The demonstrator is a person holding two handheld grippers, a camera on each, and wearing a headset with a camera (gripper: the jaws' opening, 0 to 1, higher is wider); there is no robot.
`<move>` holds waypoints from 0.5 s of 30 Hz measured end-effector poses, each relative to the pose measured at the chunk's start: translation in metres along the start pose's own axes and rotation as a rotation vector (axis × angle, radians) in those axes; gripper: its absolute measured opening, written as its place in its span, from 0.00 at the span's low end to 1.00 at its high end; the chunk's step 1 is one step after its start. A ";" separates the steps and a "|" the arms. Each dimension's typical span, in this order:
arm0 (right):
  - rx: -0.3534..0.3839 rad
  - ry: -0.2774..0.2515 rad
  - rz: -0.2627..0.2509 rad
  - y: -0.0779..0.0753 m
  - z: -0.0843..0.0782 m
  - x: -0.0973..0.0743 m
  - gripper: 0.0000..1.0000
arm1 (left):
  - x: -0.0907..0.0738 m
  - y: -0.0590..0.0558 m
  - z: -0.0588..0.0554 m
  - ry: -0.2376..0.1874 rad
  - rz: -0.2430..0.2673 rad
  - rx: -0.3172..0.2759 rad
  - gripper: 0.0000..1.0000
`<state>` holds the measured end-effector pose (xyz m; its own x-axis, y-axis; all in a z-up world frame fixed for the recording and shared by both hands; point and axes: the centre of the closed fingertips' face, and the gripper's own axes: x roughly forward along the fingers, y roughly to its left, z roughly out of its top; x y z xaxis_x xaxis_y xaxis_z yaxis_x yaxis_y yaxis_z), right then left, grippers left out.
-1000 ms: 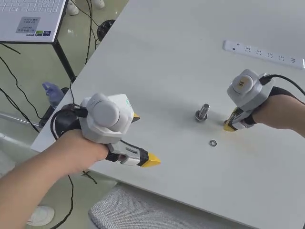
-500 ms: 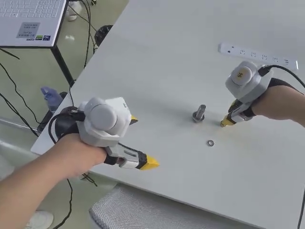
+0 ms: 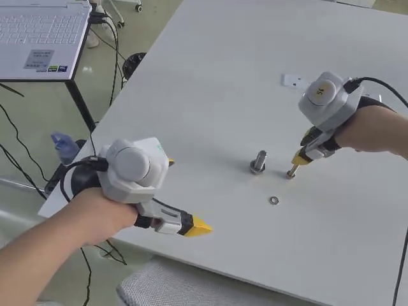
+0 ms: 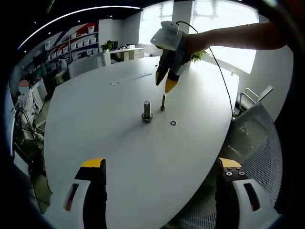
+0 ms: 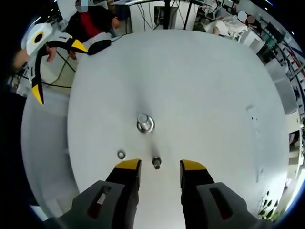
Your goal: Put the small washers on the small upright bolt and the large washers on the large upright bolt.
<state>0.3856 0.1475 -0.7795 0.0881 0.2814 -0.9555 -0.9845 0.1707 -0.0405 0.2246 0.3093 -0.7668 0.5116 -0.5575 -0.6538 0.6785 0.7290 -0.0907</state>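
The large upright bolt (image 3: 258, 162) (image 4: 147, 110) (image 5: 145, 123) stands mid-table. Just right of it stands the thin small bolt (image 3: 291, 171) (image 4: 163, 102) (image 5: 156, 162). One small washer (image 3: 274, 201) (image 4: 174, 123) (image 5: 121, 154) lies flat on the table in front of the bolts. My right gripper (image 3: 299, 156) (image 4: 164, 82) (image 5: 160, 165) hovers just above the small bolt, open, its jaws either side of the bolt top without touching it. My left gripper (image 3: 185, 193) (image 4: 162, 163) (image 5: 57, 71) is open wide and holds nothing, near the table's front-left edge.
A white power strip (image 3: 293, 81) lies on the table behind the right gripper. The white table (image 3: 210, 83) ends close to the left gripper. Beyond that edge are a laptop (image 3: 38, 25) on a stand, floor cables and a grey chair (image 3: 146, 290).
The right gripper has lifted off the table, and the small bolt now stands free below its tips. The head camera shifted; the left gripper stays at the front edge.
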 end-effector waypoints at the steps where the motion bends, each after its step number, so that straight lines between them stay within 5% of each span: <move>1: -0.001 -0.004 -0.001 0.000 0.001 -0.002 0.35 | -0.001 0.000 0.001 -0.003 0.002 -0.005 0.97; 15: -0.049 -0.035 0.009 0.029 0.005 -0.006 0.34 | -0.010 0.000 -0.001 -0.009 0.019 -0.018 0.99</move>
<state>0.3577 0.1555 -0.7738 0.0834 0.3157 -0.9452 -0.9914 0.1220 -0.0468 0.2194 0.3154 -0.7607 0.5291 -0.5467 -0.6490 0.6591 0.7465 -0.0915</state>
